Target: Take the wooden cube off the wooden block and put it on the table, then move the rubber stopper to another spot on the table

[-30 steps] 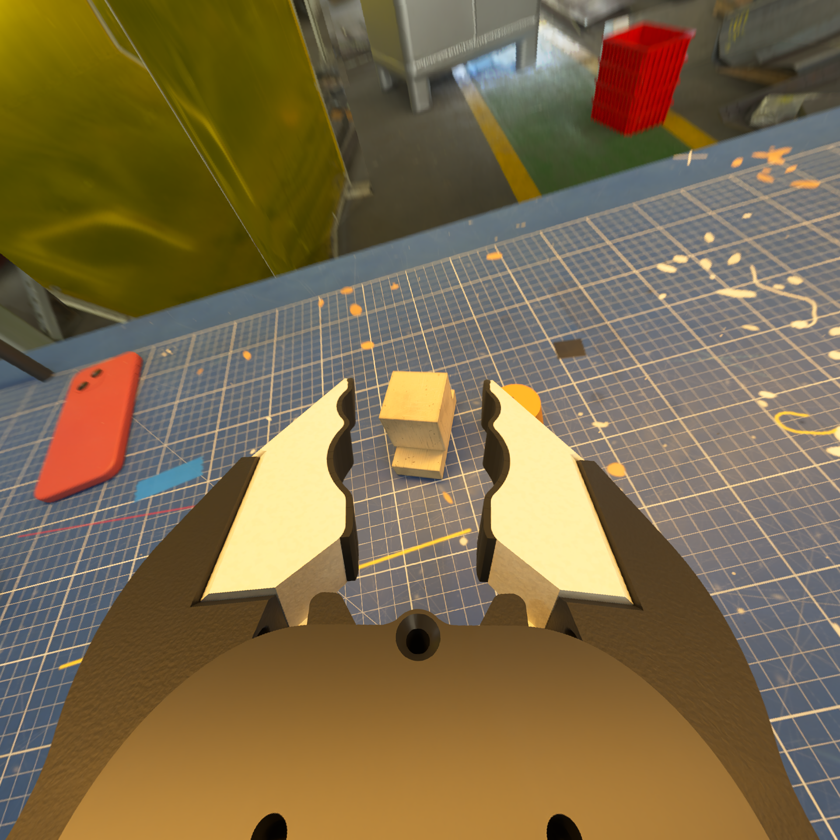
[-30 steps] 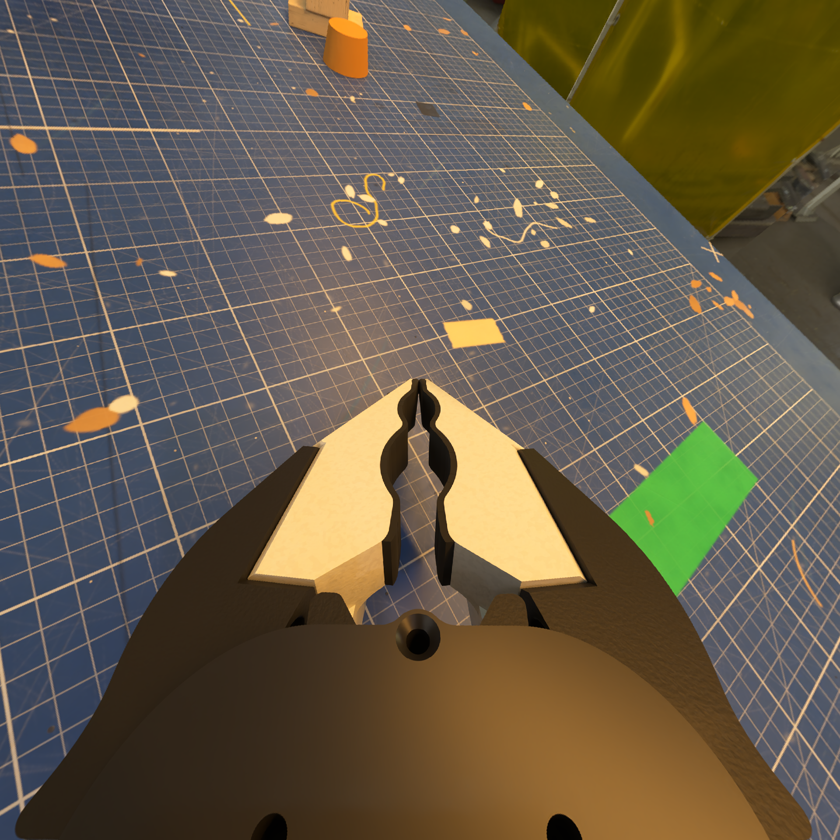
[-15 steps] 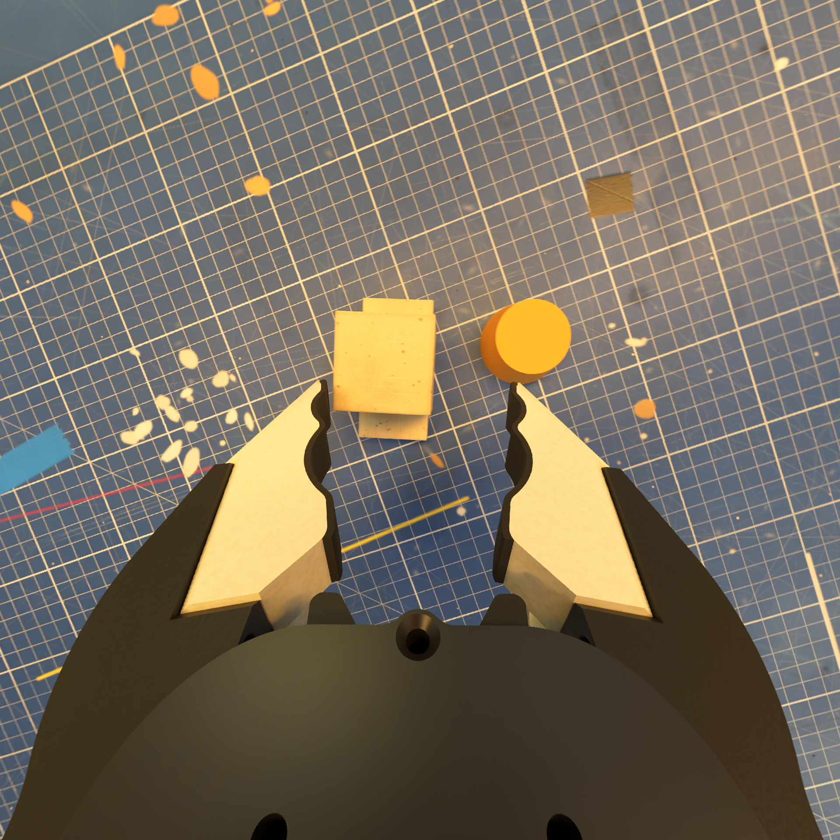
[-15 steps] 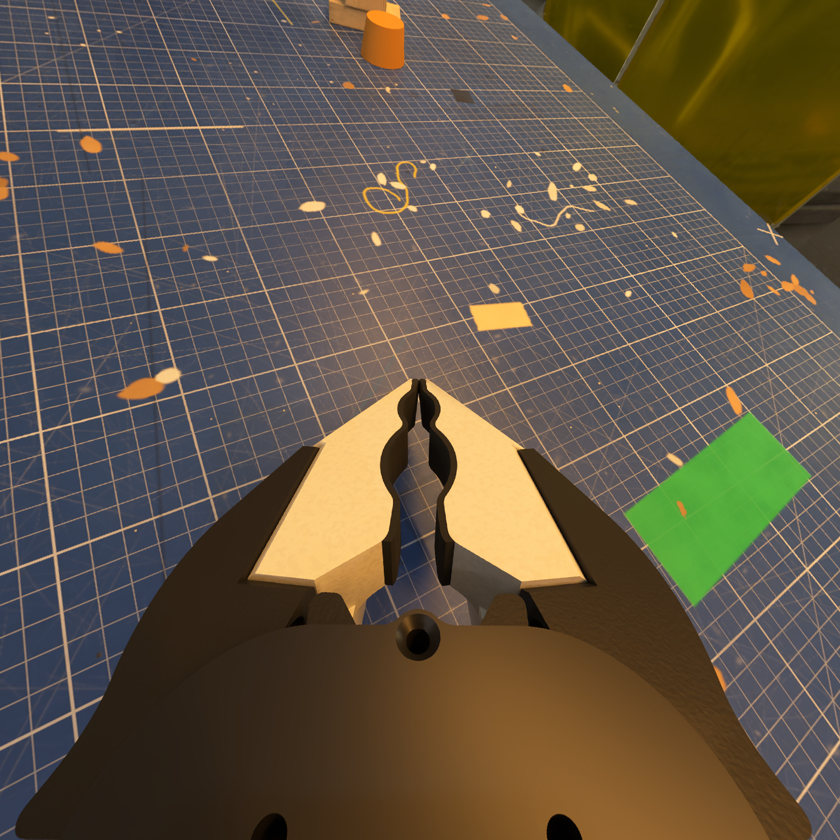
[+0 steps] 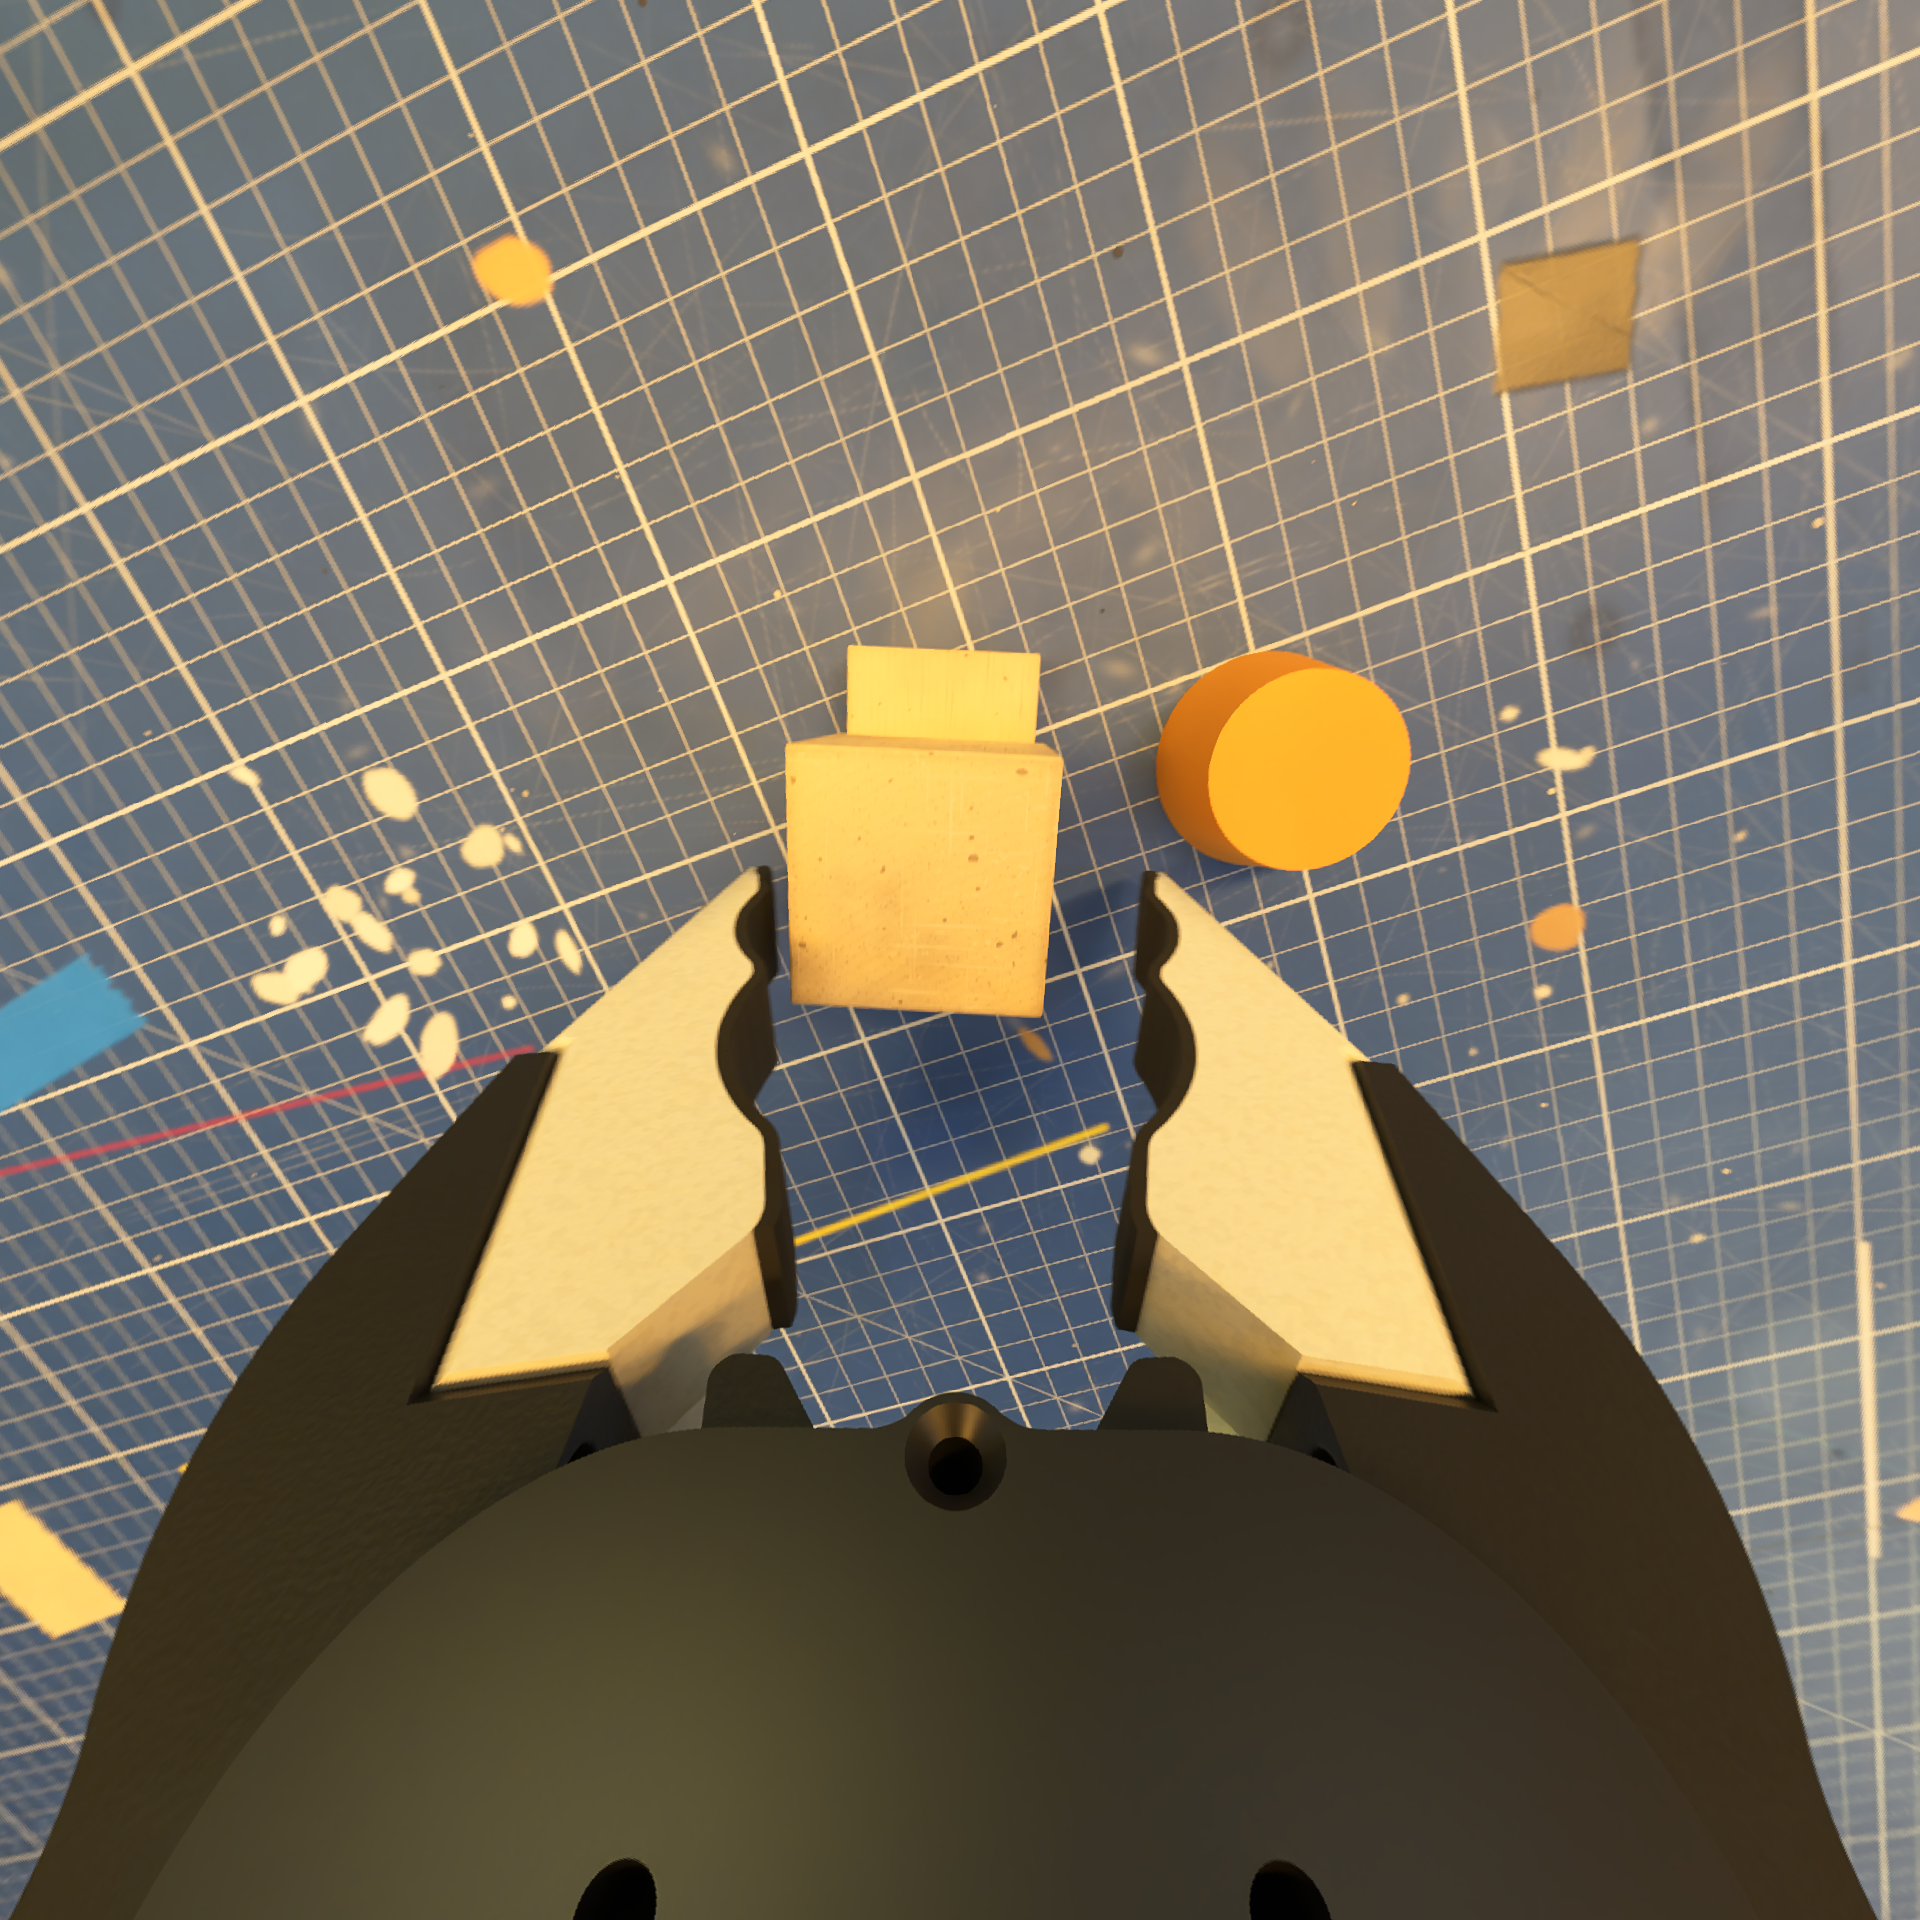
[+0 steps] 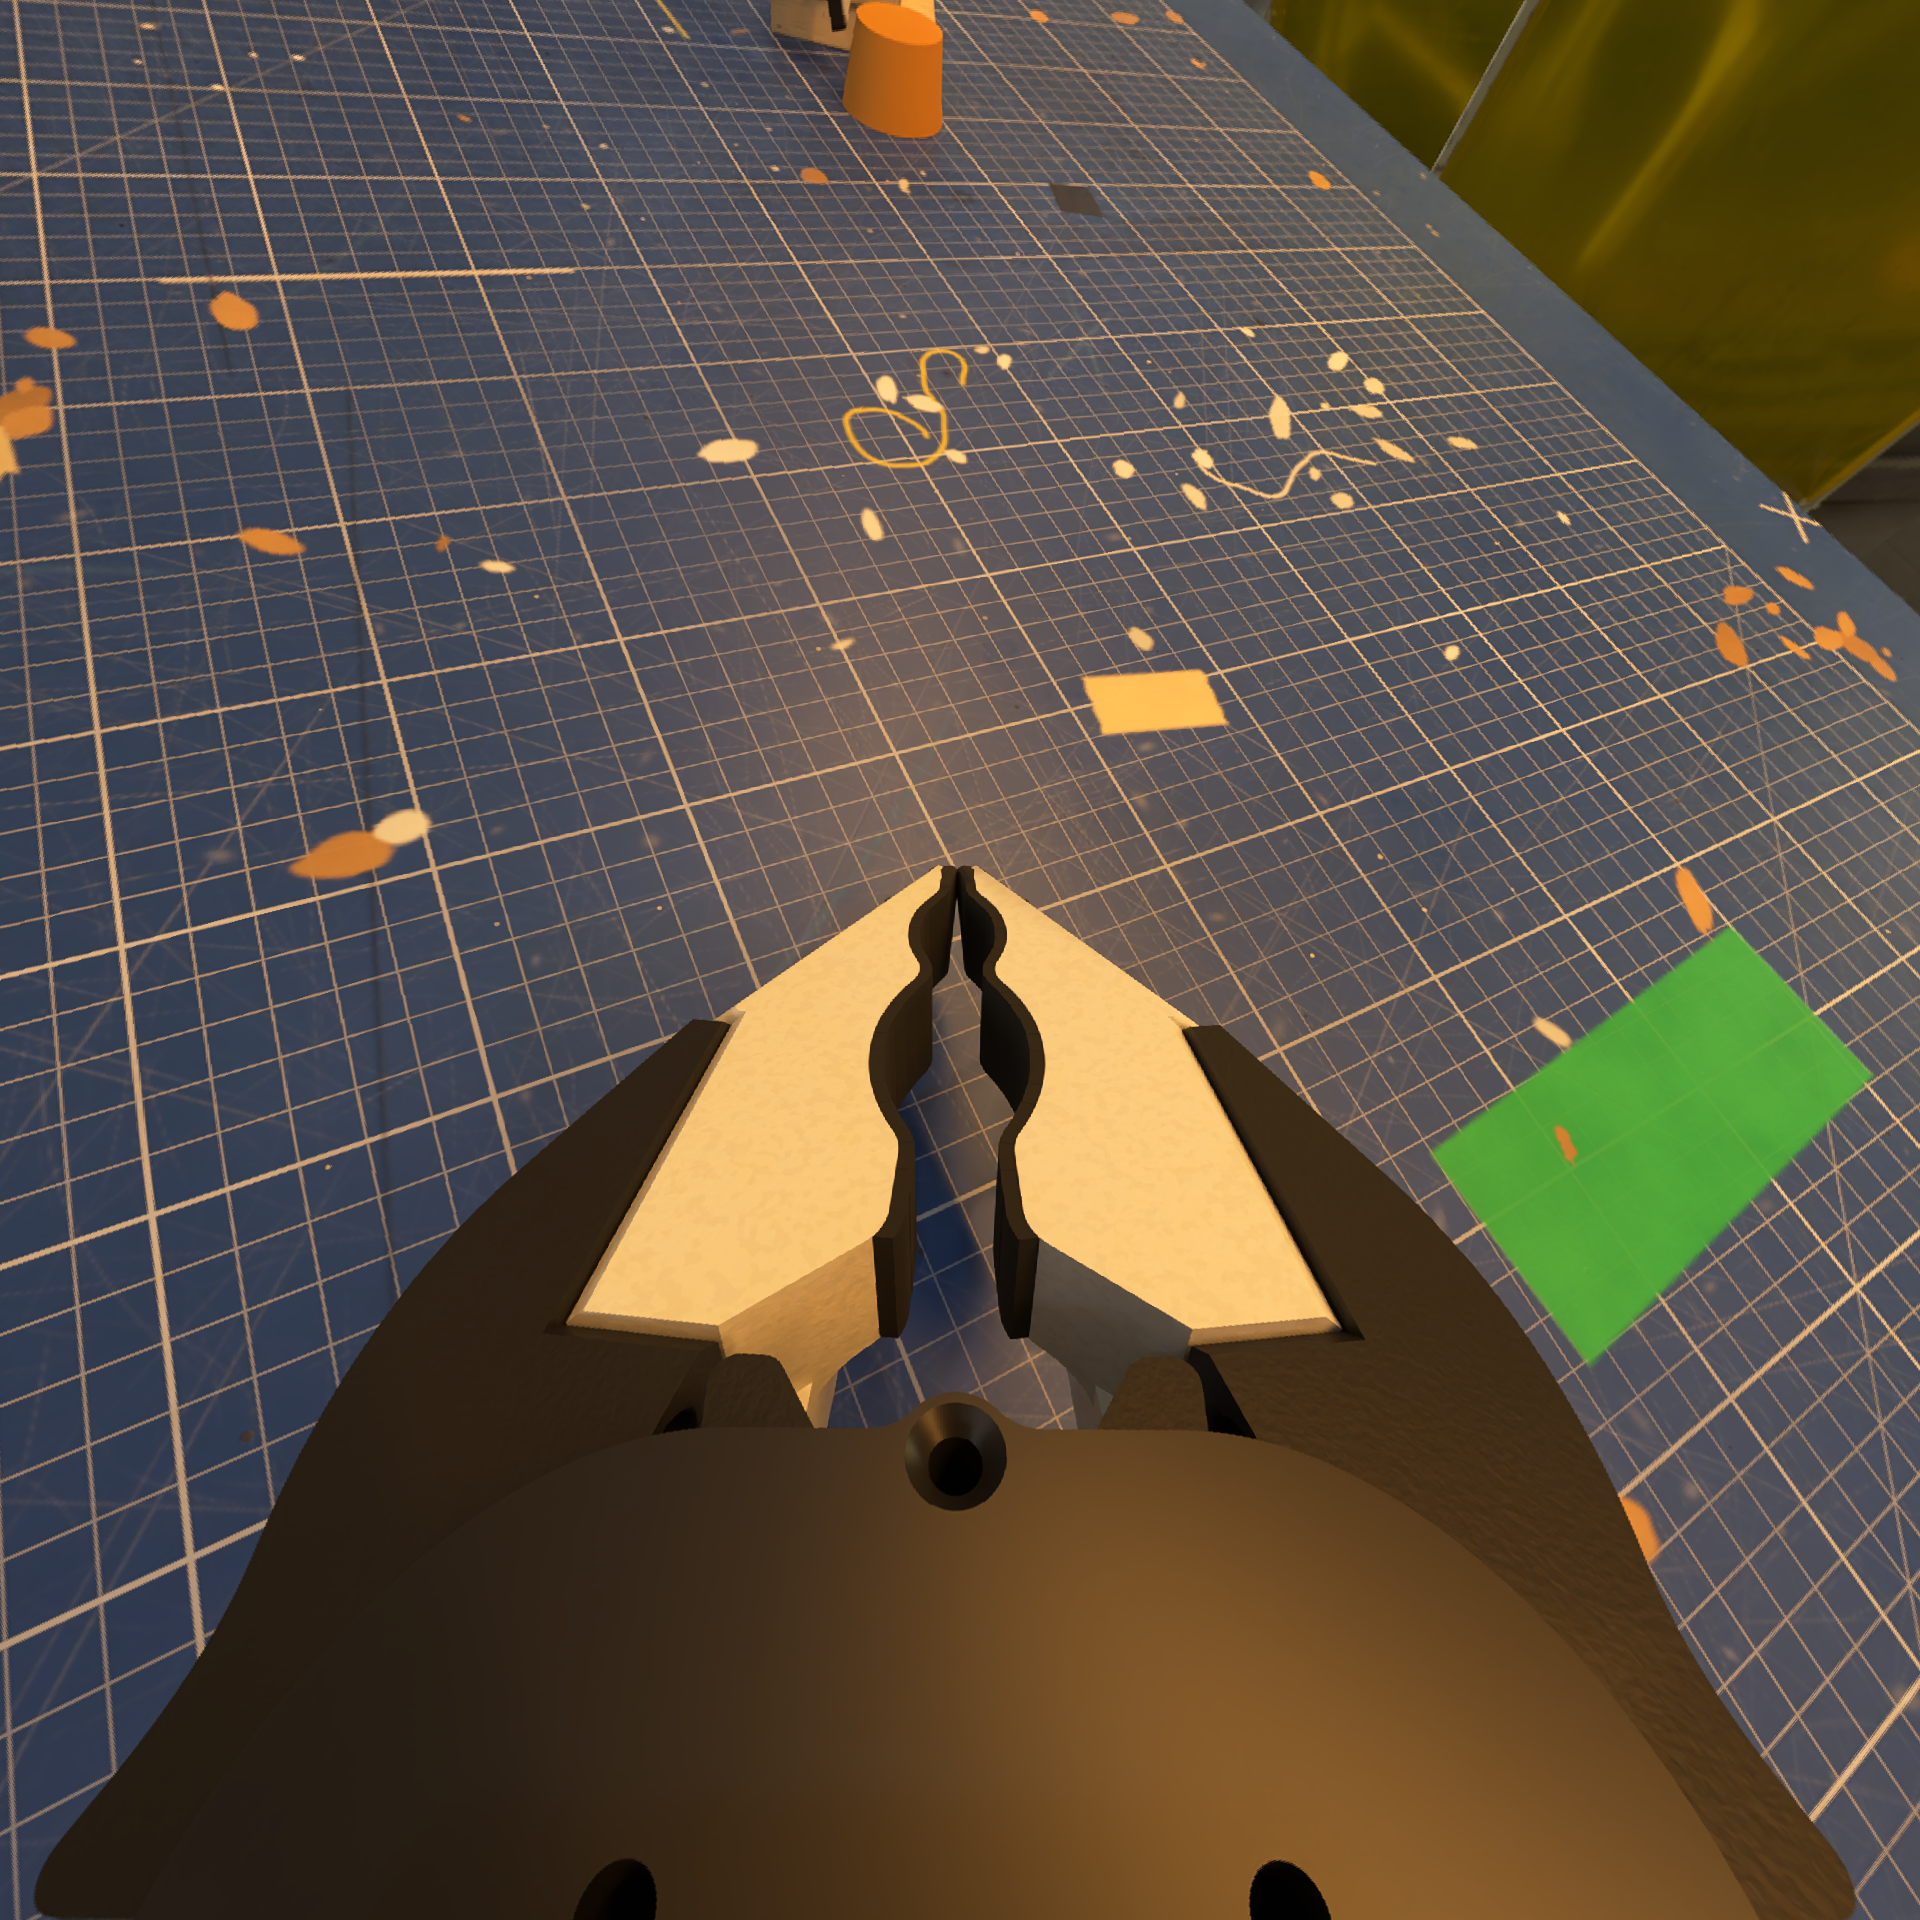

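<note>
In the left wrist view the pale wooden cube (image 5: 920, 883) sits on top of the wooden block (image 5: 940, 691), of which only the far end shows. The orange rubber stopper (image 5: 1283, 758) stands on the mat just right of them. My left gripper (image 5: 954, 899) is open and looks straight down, its fingertips either side of the cube's near part, not touching it. My right gripper (image 6: 954, 878) is shut and empty, low over the mat, far from the stopper (image 6: 894, 73), which shows at the top of the right wrist view.
The blue gridded cutting mat (image 5: 1351, 1039) is spattered with paint. Flat tape patches lie on it: tan (image 5: 1564, 317), blue (image 5: 57, 1023), green (image 6: 1652, 1138), yellow (image 6: 1153, 701). The table edge and yellow screens (image 6: 1714, 208) are at the right of the right wrist view.
My left gripper tilted from a forward look to straight down and came lower over the cube, which now lies between its fingertips. My right gripper drifted slightly toward the stopper, still shut.
</note>
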